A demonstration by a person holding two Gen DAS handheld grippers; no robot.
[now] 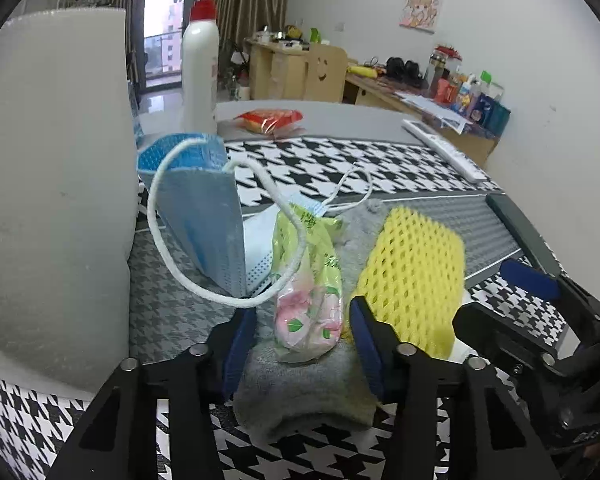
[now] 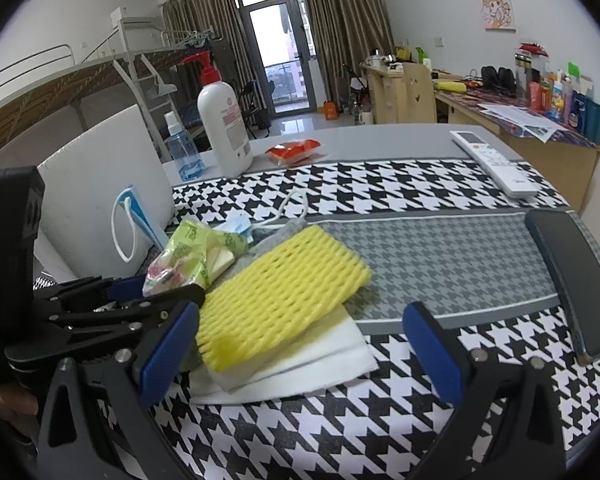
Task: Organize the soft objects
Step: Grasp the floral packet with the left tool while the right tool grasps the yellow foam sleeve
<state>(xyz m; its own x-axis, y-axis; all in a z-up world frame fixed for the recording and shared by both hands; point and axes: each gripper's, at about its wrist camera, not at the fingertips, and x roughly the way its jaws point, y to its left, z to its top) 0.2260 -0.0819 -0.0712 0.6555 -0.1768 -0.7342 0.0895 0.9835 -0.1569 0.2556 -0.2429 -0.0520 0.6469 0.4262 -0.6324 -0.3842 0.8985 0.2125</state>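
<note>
A green and pink floral tissue pack (image 1: pixel 308 300) lies on a grey cloth (image 1: pixel 300 392). My left gripper (image 1: pixel 302 340) straddles the pack, open, with its blue pads a little off the pack's sides. A blue face mask (image 1: pixel 204 232) with a white ear loop leans behind it, and a yellow foam net (image 1: pixel 412 276) lies to the right. In the right wrist view the yellow net (image 2: pixel 284 292) rests on white paper sheets (image 2: pixel 332 356). My right gripper (image 2: pixel 300 348) hangs wide open over their near edge and holds nothing. The tissue pack (image 2: pixel 180 256) and left gripper (image 2: pixel 164 288) sit at the left.
A white foam block (image 1: pixel 52 200) stands close on the left. Behind are a lotion pump bottle (image 2: pixel 224 120), a blue spray bottle (image 2: pixel 182 148) and a red packet (image 2: pixel 294 150). A remote (image 2: pixel 496 160) and a dark phone (image 2: pixel 572 280) lie on the right of the houndstooth cloth (image 2: pixel 380 192).
</note>
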